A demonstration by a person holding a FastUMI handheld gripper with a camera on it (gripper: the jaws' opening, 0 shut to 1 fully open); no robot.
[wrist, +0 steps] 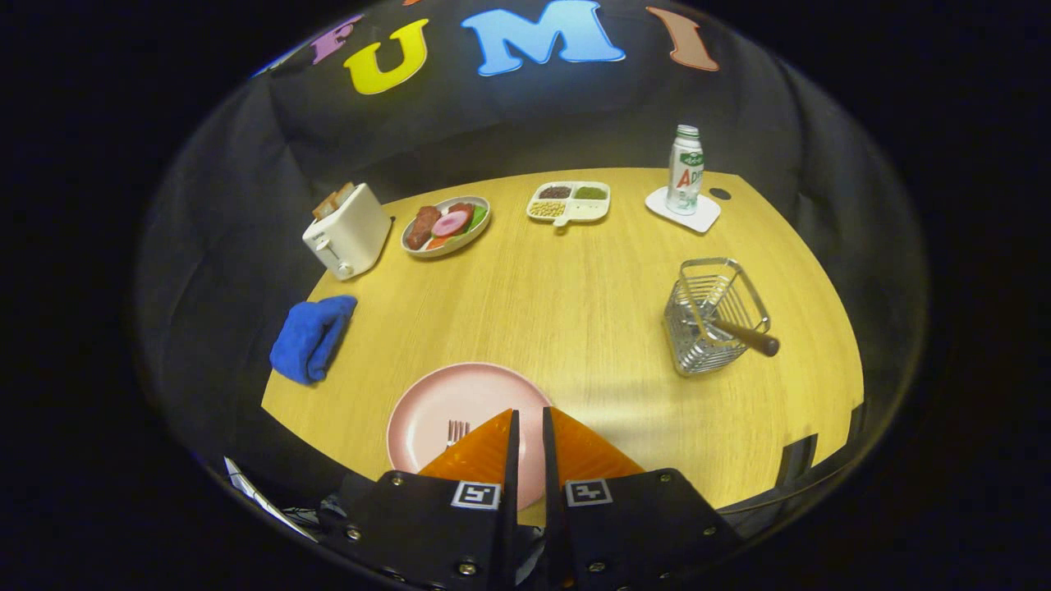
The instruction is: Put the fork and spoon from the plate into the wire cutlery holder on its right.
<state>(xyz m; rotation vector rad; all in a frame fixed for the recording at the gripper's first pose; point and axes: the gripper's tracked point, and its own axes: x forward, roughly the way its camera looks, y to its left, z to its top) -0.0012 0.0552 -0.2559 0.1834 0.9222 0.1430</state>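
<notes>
Gripper view: a blue cloth and a white toaster are seen at the table's left. A pink plate carries the fork, partly hidden by the gripper, whose fingers are nearly closed on nothing. Food plate, sectioned dish and bottle are ranged beyond. The wire cutlery holder, right, contains a brown-handled utensil.

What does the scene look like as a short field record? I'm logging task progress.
gripper: fingers nearly closed, a narrow gap between them, above the plate, holding nothing
plate: pink, under the fingers
fork: on the plate, tines showing beside the fingers
holder: wire, right of the plate, one brown-handled utensil inside
spoon: cannot tell
progress: fork not yet moved
</notes>
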